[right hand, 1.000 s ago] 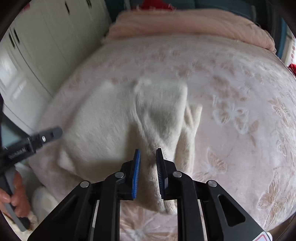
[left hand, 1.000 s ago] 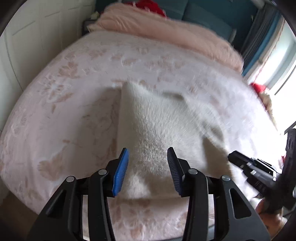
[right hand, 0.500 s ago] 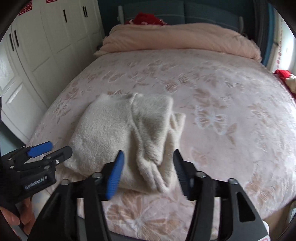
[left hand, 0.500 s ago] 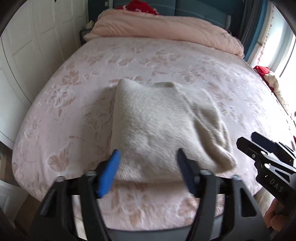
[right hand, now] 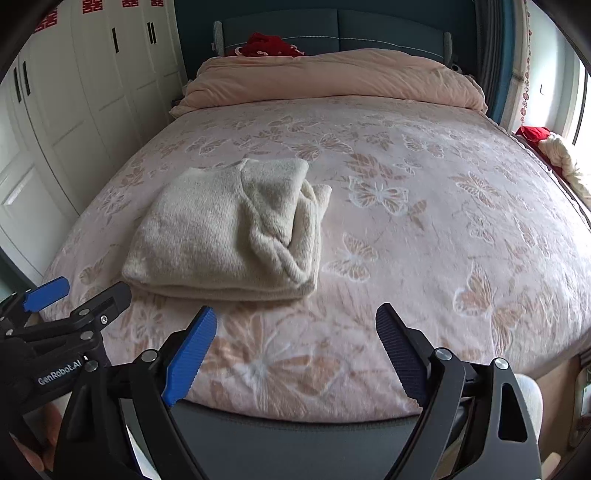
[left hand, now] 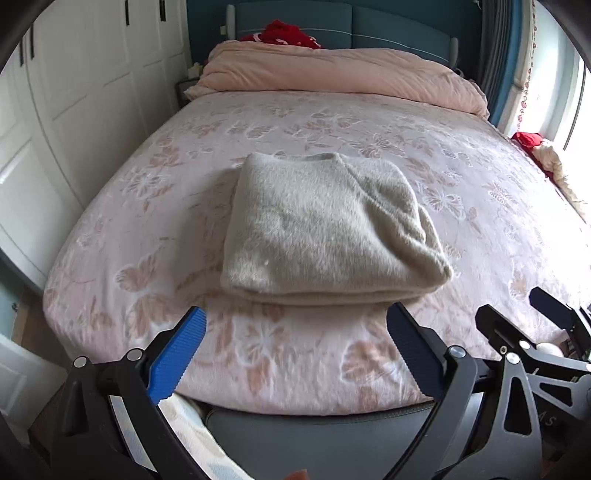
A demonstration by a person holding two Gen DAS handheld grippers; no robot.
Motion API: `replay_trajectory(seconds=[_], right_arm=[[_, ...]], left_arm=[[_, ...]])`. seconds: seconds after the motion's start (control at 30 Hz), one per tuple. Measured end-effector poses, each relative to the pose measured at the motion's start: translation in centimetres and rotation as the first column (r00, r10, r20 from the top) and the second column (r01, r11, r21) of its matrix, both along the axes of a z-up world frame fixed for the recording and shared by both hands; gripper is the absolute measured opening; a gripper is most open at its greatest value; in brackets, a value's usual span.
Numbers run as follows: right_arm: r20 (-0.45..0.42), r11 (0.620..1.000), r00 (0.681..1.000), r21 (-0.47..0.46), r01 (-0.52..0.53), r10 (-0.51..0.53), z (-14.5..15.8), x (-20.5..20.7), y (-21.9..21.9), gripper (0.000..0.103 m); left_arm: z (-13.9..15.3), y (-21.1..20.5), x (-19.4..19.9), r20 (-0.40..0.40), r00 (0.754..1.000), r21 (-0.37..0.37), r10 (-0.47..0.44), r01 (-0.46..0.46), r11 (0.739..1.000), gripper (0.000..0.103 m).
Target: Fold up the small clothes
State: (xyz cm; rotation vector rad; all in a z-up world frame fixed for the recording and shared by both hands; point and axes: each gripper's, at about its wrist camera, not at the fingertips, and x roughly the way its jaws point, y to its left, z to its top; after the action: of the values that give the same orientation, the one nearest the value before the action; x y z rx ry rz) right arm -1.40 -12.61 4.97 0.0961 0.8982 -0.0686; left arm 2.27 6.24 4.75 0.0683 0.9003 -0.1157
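Note:
A cream fuzzy sweater [left hand: 325, 229] lies folded into a thick rectangle near the front edge of the pink butterfly-print bed [left hand: 295, 122]. It also shows in the right wrist view [right hand: 232, 232], left of centre, with its layered folds on the right side. My left gripper [left hand: 295, 332] is open and empty, held back from the sweater's near edge, above the bed's front edge. My right gripper [right hand: 295, 332] is open and empty too, back from the sweater and a little to its right. Each gripper shows at the edge of the other's view.
A rolled pink duvet [left hand: 340, 74] lies across the head of the bed, with a red cloth [left hand: 288, 33] behind it. White wardrobe doors [left hand: 74, 92] stand on the left. Red and cream clothes [right hand: 546, 144] lie by the window on the right.
Both grippers opened wide, let go of the sweater and pulled back toward the bed's front edge. The sweater stays folded on the bed.

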Motion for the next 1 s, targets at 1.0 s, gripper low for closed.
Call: replay_trajectory(seconds=[1.0], right_arm=[[-0.001, 1.000, 1.000, -0.003, 0.015, -0.015, -0.6, -2.5, 0.0, 0.086]], left_arm=[[-1.0, -0.6, -3.3, 0.011, 0.995, 0.073, 0.097, -0.097, 0.993, 0.094]])
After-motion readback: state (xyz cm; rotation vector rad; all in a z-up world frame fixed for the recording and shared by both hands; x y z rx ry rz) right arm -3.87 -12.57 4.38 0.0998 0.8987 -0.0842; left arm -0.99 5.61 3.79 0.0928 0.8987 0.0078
